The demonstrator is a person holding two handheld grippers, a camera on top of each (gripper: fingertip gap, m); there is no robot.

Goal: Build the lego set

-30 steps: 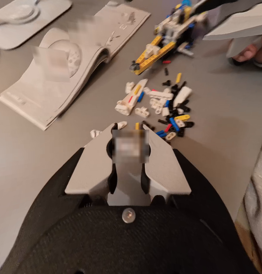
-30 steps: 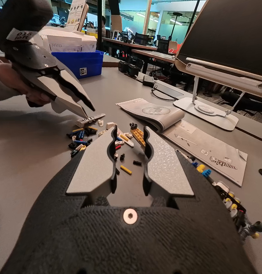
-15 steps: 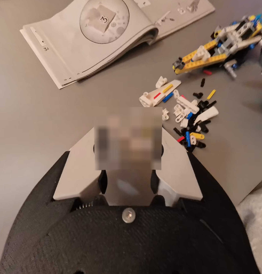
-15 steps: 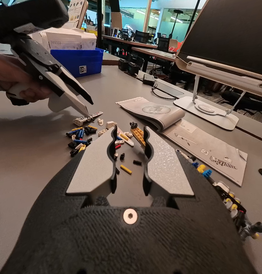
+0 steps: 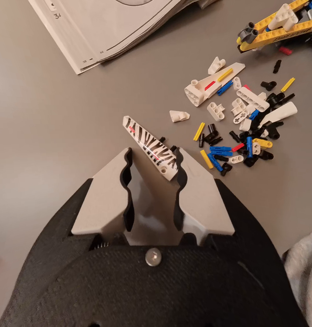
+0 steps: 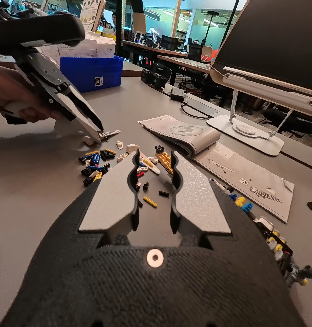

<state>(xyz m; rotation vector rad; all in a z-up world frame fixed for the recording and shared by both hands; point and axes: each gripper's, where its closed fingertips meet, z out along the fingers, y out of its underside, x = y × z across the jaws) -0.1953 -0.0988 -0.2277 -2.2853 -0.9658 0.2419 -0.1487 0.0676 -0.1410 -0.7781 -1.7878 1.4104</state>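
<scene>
Since half a second ago we're dropping the left gripper (image 5: pixel 153 154) lower, jaws spread around the zebra-striped panel (image 5: pixel 150 148) lying left of the loose parts pile (image 5: pixel 243 127); nothing gripped. Right gripper (image 6: pixel 154 159) is idling, gaping, empty. We're centring on the wide end before squeezing.

Left gripper (image 5: pixel 153 152) is spread open over the grey table (image 5: pixel 45 123), zebra-striped panel (image 5: pixel 150 148) between its tips, loose pieces (image 5: pixel 240 123) at 2 o'clock.

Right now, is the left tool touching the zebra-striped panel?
Touching. The left wrist view shows the panel lying on the table against the open left tool's right finger.
</scene>
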